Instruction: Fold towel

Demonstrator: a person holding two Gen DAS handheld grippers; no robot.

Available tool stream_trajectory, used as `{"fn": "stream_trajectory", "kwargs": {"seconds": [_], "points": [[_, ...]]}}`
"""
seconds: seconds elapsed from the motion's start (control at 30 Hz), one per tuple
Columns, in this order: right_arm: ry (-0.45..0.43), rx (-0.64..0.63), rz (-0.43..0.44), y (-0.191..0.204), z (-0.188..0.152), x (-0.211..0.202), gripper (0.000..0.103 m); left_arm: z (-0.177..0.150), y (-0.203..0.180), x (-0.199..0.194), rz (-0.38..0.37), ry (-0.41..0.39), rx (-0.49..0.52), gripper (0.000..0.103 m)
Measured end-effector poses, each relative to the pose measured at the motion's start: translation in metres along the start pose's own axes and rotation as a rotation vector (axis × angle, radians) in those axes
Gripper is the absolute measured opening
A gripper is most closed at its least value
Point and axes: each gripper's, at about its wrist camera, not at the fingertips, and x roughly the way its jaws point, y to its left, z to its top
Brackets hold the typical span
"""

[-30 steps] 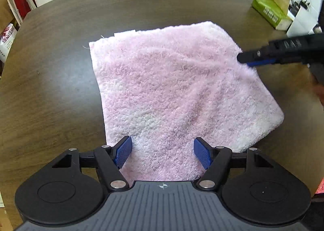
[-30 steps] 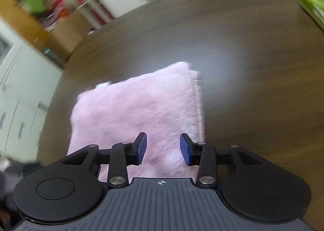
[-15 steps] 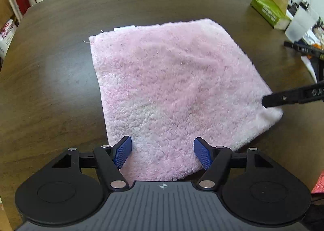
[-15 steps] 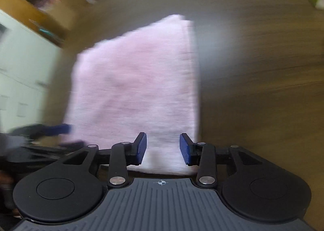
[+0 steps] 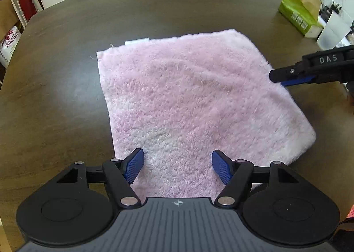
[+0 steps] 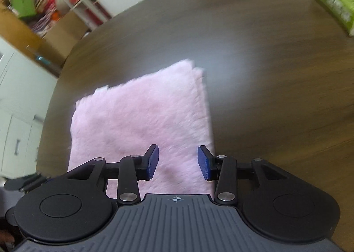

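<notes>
A: Where is the towel (image 5: 190, 106) lying, going by the left tongs (image 5: 177, 166)?

B: It is lying flat on the dark bench (image 5: 55, 88), spreading out ahead of the left tongs, with its near edge running under them. Their blue pads are standing wide apart with pink pile showing between them, and they are gripping nothing

A: And the right tongs (image 6: 178, 162)?

B: They are gaping too, a bit narrower, and holding nothing. The towel is reaching forward and to the left from them, and its right edge is passing just beside their right pad. In the left wrist view they are coming in side-on at the towel's right edge, but I cannot tell whether they are touching it

A: How is it likely handling?

B: I am judging it light, soft and limp. The pile is looking thick and fluffy, so it is probably grippy rather than slippery, and nothing about it is fragile. It is going to sag and drape as soon as it is lifted

A: It is looking doubled already, no?

B: At the far corner in the right wrist view, two layers seem to be showing, so I am reading it as one fold in

A: So where should each be taking hold?

B: At the two near corners, pinching every layer together, since a bite on the top layer alone is risking the fold peeling open
</notes>
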Motion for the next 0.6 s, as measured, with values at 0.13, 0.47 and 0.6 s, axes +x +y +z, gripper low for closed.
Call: {"fn": "stream_trajectory", "kwargs": {"seconds": [0.13, 0.47, 0.6], "points": [[-0.052, -0.053, 0.065, 0.018, 0.023, 0.007, 0.046, 0.028, -0.008, 0.006, 0.012, -0.062, 0.038, 0.072], [-0.071, -0.079, 0.03, 0.018, 0.056, 0.061, 0.044, 0.053, 0.002, 0.04, 0.035, -0.034, 0.016, 0.072], [-0.093, -0.008, -0.031, -0.004, 0.061, 0.05, 0.045, 0.057, 0.002, 0.033, 0.02, -0.054, 0.015, 0.072]]}}
